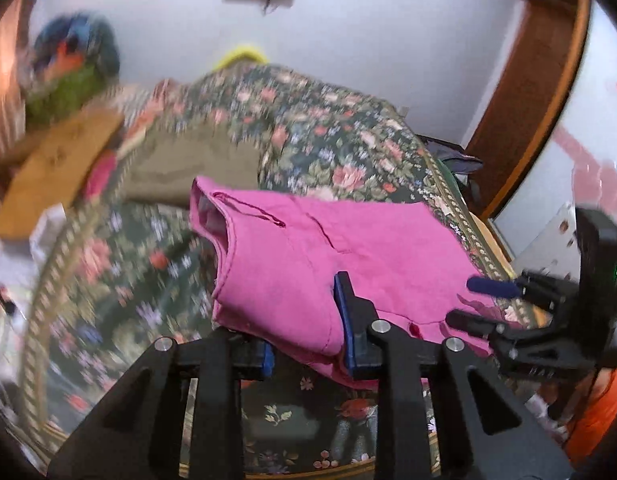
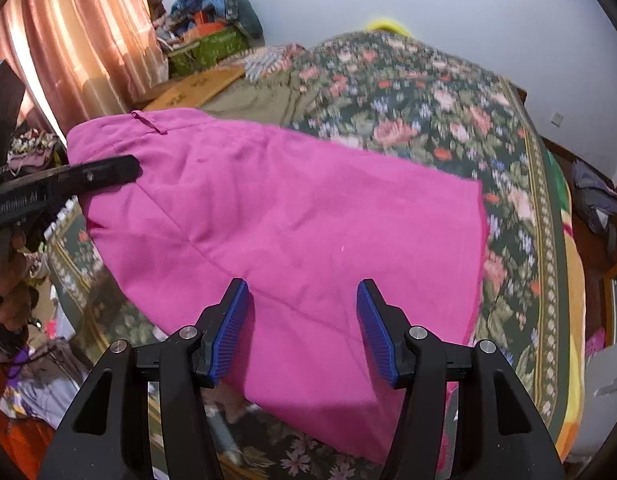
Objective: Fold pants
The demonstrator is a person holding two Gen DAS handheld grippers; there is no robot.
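Bright pink pants [image 1: 308, 248] lie spread across a floral bedspread [image 1: 328, 132]. My left gripper [image 1: 306, 338] is shut on a bunched edge of them, and that edge hangs raised off the bed. In the right wrist view the left gripper [image 2: 128, 172] shows one black finger over the pants' [image 2: 288, 208] waistband corner. My right gripper [image 2: 303, 292] stands open over the near part of the cloth, with pink fabric spanning the gap between its blue pads [image 2: 232, 328]. From the left wrist view, the right gripper [image 1: 474, 300] sits at the pants' far right edge.
An olive garment [image 2: 268, 100] lies on the bed behind the pants, beside a brown board [image 2: 192, 88]. A green basket of clutter [image 2: 204, 48] and a pink curtain [image 2: 76, 40] stand at the left. A hand [image 2: 12, 280] holds the left tool. The bed's edge [image 2: 564, 280] runs down the right.
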